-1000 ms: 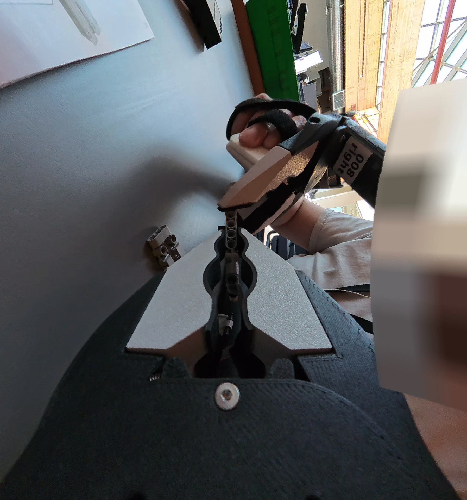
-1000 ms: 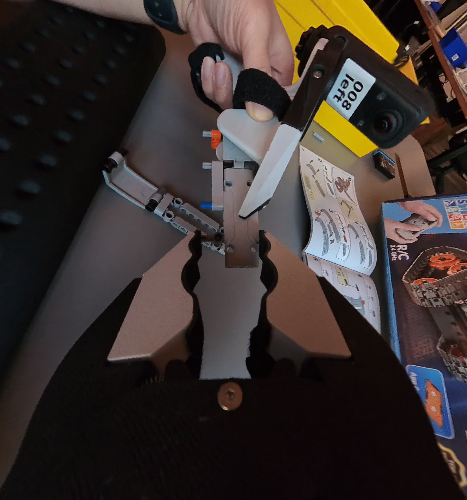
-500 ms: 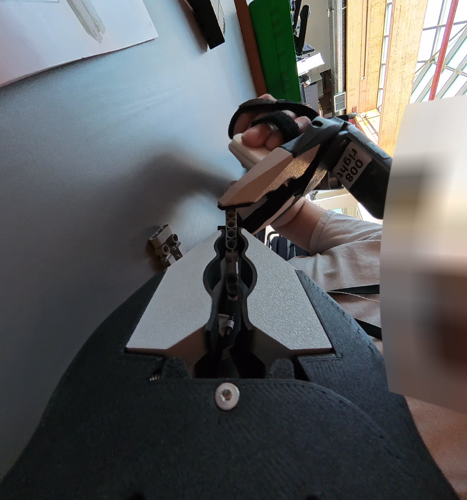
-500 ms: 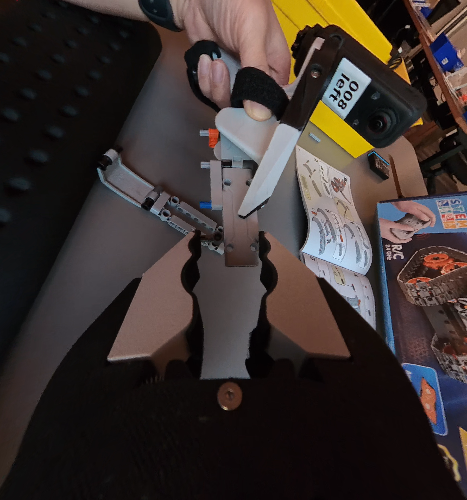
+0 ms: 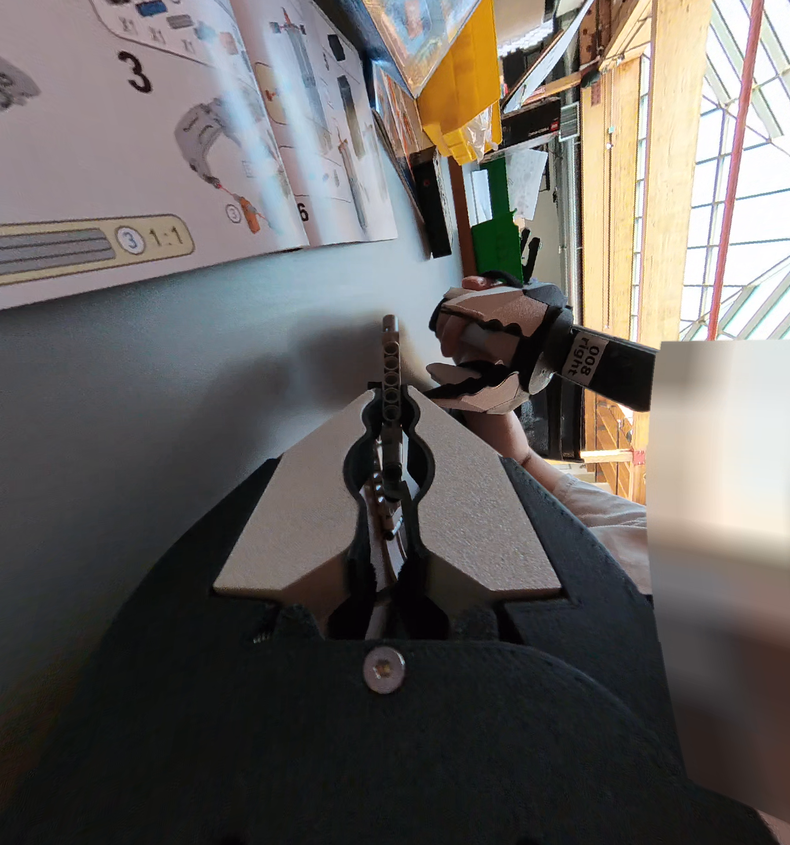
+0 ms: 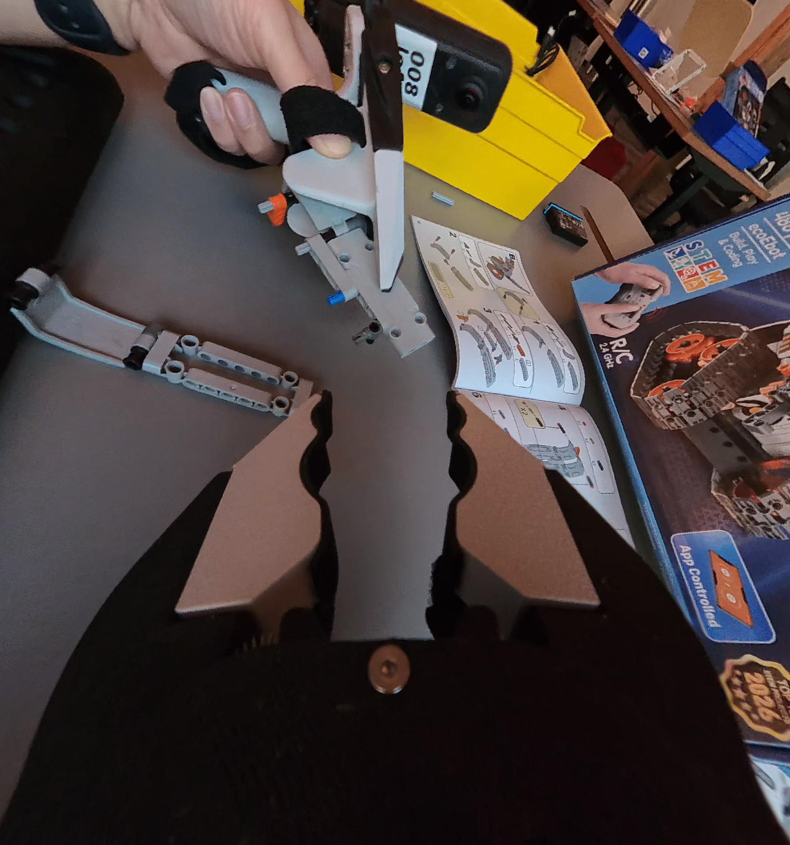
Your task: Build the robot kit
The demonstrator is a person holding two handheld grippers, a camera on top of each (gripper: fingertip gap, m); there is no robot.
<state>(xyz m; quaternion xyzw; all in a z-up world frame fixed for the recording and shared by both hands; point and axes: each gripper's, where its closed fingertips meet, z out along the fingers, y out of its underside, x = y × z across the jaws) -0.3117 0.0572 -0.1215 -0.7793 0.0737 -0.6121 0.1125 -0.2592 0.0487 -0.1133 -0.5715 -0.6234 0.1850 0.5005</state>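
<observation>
item 1: left gripper (image 5: 391,398), jaws clenched on a grey brick assembly (image 6: 365,283) made of studless beams with orange and blue pins on its side. the right wrist view shows it lifted off the table (image 6: 109,480) and tilted, its free end pointing down toward the other gripper; gripped near the pin end, so most of its length stays exposed. in the left wrist view only a thin holed beam edge stands out past the jaws.

item 2: right gripper (image 6: 386,402), jaws released, nothing between them. it hovers over bare table just short of the held assembly, not touching it.

item 3: second grey assembly (image 6: 155,347), a curved panel joined to two parallel holed beams, lying flat on the table left of the right gripper; its near end sits just beside the left jaw tip. contact there cannot be told.

item 4: instruction booklet (image 6: 512,329), open and flat, right of the held assembly, pages facing up where both grippers work.

item 5: printed kit box (image 6: 713,411), at the table's right edge beyond the booklet.

item 6: yellow bin (image 6: 498,151), behind the left gripper at the far side.

item 7: small grey pin (image 6: 442,199), loose on the table near the bin.
</observation>
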